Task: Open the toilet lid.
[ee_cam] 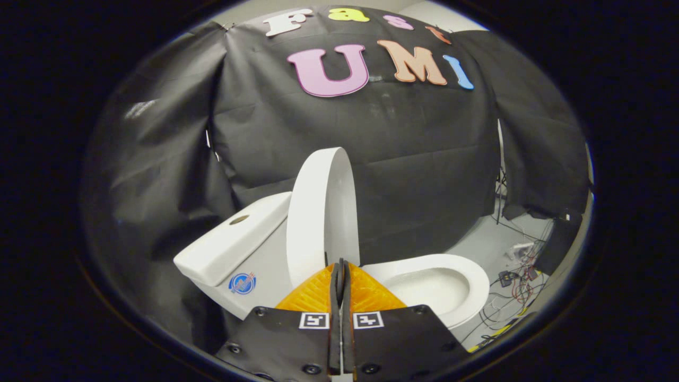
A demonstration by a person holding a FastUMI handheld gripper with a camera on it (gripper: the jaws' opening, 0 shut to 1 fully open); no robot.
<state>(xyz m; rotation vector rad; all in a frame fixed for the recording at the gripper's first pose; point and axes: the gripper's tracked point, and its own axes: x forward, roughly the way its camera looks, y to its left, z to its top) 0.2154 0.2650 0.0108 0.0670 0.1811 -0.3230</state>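
1. Lid (317,212): stands raised near upright at frame centre, just beyond the fingertips, between tank (233,241) at left and seat (440,286) at lower right.
2. Gripper (339,265): fingers pressed together, nothing between them; tips sit at the lid's lower edge, contact uncertain.
3. Orientation: the lid's long axis runs nearly vertical, tilted slightly; its free end points up, its hinged end down. Its inner face appears to turn right, toward the seat.
4. Step in hand (judged): the lid looks open or nearly so. To finish well, nudge it gently back toward the tank until it rests, then draw the fingers clear without dragging it forward.
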